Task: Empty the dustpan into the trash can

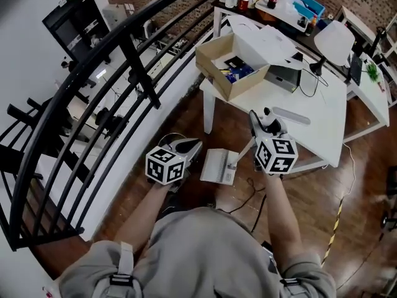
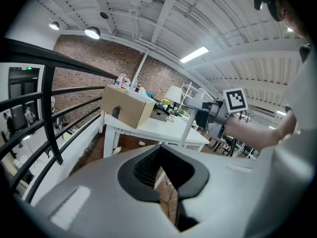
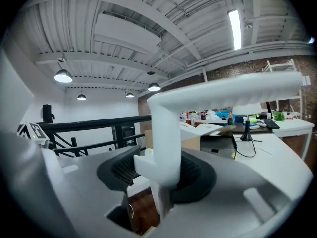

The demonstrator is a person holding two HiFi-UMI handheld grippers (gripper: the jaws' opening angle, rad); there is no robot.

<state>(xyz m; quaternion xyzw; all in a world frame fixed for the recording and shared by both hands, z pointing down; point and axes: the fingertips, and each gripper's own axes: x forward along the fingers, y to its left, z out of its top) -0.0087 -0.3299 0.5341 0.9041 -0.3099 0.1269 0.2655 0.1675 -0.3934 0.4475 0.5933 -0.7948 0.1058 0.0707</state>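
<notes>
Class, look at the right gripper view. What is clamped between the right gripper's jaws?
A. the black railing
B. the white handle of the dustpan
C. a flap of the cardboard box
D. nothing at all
B: the right gripper has its pads closed on the white handle, which the head view shows running down to the dustpan.

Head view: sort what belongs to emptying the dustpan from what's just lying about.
Job: dustpan, its handle clamped in the right hand-held gripper; no trash can clearly made out.
Lying about: cardboard box, white table, desk lamp.
</notes>
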